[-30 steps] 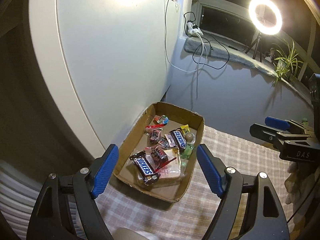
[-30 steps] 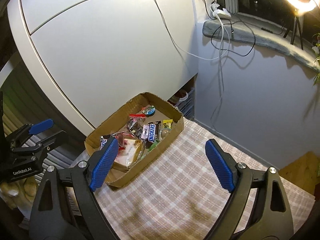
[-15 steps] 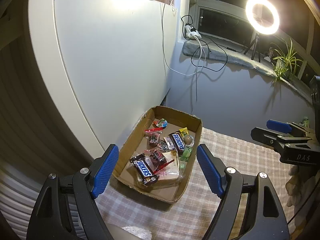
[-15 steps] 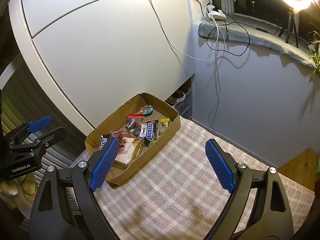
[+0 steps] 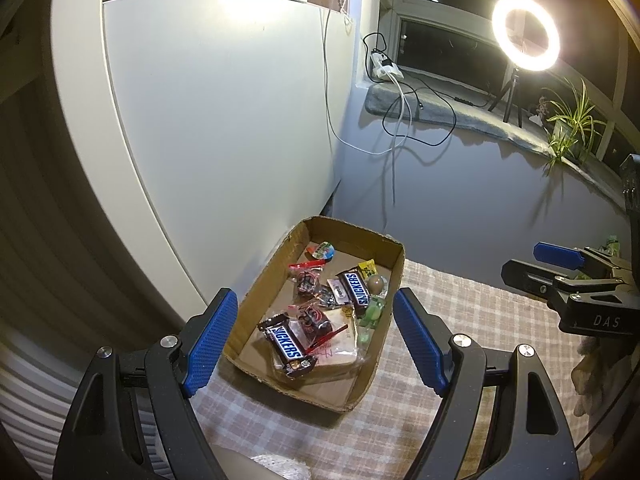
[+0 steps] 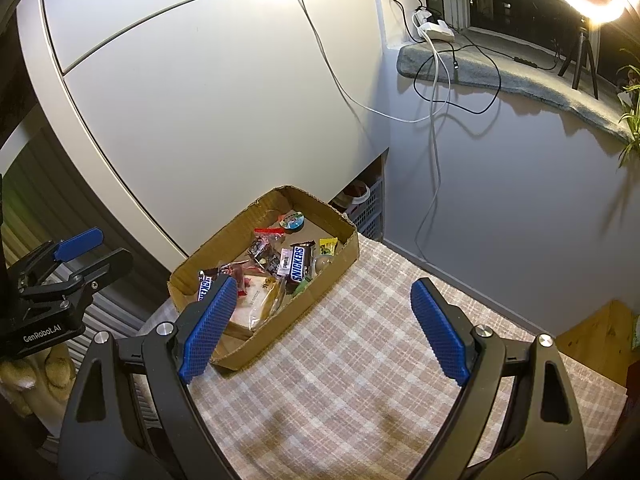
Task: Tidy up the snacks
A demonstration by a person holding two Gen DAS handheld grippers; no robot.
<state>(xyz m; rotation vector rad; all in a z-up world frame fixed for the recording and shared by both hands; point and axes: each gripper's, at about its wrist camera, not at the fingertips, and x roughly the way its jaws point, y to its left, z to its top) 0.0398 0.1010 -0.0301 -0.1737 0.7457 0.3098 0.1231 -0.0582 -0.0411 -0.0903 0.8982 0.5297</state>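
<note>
A shallow cardboard tray (image 5: 256,292) (image 6: 332,276) sits on the checked tablecloth against a white cabinet. It holds mixed snacks: two Snickers bars (image 5: 286,344) (image 5: 356,288), a clear bagged sandwich (image 5: 340,338), green sweets (image 5: 372,312), a yellow packet (image 5: 368,268) and a round jelly cup (image 5: 324,249). My left gripper (image 5: 316,340) hovers open above the tray's near end, its blue pads apart and holding nothing. My right gripper (image 6: 324,328) is open over the cloth to the right of the tray, also holding nothing. Each gripper shows at the edge of the other's view (image 5: 522,260) (image 6: 114,245).
The white cabinet (image 5: 220,120) rises right behind the tray. A windowsill (image 5: 440,108) with cables, a ring light (image 5: 524,38) and a plant (image 5: 572,128) lies beyond. A plastic basket (image 6: 368,208) sits under the cabinet, and wooden furniture (image 6: 596,336) stands right of the table.
</note>
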